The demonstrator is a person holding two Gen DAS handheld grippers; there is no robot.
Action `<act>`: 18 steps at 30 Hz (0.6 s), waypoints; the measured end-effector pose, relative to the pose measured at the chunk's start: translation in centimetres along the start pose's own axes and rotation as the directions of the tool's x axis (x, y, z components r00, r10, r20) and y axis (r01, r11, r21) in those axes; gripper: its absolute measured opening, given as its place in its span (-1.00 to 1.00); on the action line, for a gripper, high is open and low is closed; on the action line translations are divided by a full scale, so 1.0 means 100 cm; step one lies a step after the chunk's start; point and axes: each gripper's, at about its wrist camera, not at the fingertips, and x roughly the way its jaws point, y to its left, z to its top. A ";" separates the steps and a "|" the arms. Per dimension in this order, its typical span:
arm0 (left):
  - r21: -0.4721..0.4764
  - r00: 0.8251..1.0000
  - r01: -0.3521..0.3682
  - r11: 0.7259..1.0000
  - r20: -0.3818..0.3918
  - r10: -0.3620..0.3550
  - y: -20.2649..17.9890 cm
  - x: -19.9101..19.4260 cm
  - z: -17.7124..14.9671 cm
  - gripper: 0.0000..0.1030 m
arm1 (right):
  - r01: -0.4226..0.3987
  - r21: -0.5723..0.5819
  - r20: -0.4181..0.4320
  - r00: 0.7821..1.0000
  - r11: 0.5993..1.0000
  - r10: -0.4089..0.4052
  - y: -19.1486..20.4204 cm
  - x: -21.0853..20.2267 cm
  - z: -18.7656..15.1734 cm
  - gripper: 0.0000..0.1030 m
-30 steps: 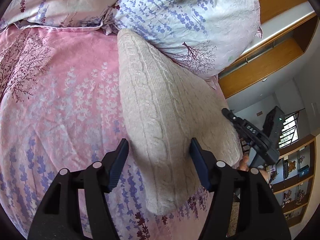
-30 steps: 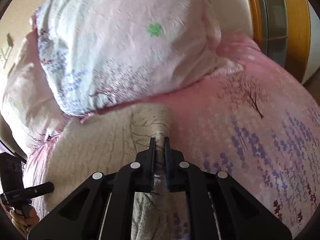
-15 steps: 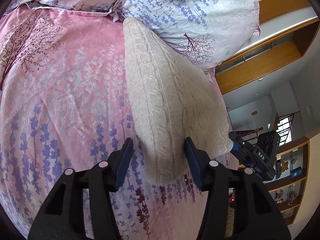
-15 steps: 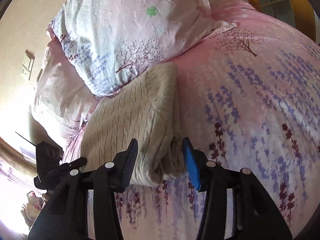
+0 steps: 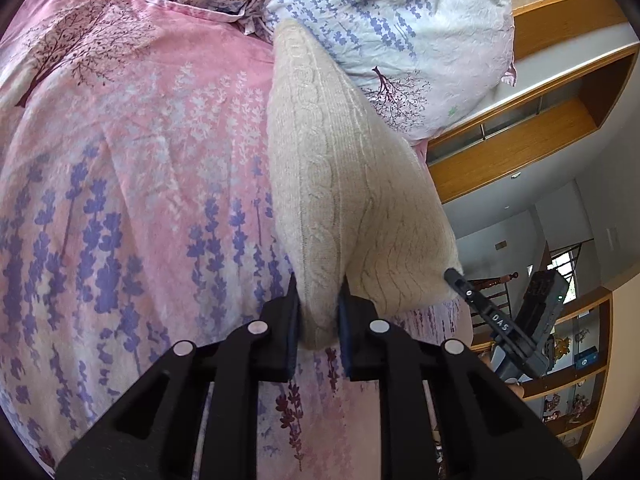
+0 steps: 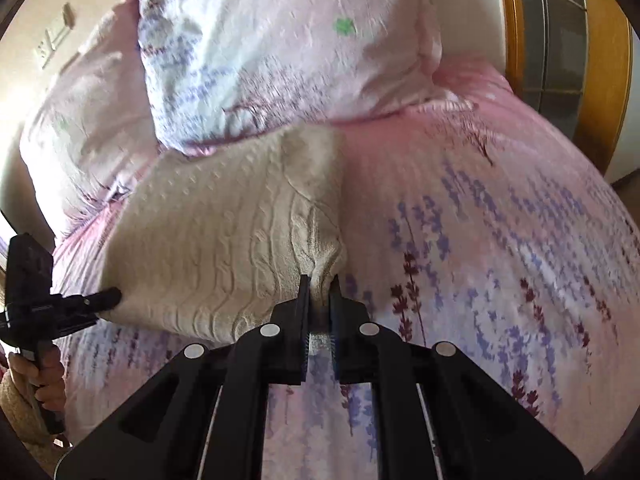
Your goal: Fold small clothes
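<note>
A folded cream cable-knit sweater [image 5: 340, 184] lies on the pink floral bedsheet [image 5: 140, 200], its far end against a pillow. My left gripper [image 5: 318, 300] is shut on the sweater's near corner. In the right wrist view the same sweater [image 6: 224, 240] lies ahead, and my right gripper [image 6: 319, 292] is shut on its near right corner, bunching the knit between the fingers. The right gripper's tip shows at the sweater's other near corner in the left wrist view [image 5: 456, 278]; the left gripper shows at the left edge of the right wrist view [image 6: 108, 296].
Floral pillows [image 5: 400, 32] lie behind the sweater, seen too in the right wrist view [image 6: 280, 52]. A wooden headboard [image 6: 600, 60] stands at the right. Wooden shelves [image 5: 560, 400] stand beyond the bed edge. The bedsheet [image 6: 500, 240] spreads right of the sweater.
Both grippers were open around the sweater's near corners half a second ago; both have now shut on them. The right had let go from an earlier grip and moved back in.
</note>
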 end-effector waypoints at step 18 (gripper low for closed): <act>0.045 0.998 -0.044 0.998 0.051 0.042 -0.014 -0.023 0.062 0.56 | -0.262 0.350 -0.007 0.959 0.900 0.282 -0.048 0.022 0.062 0.63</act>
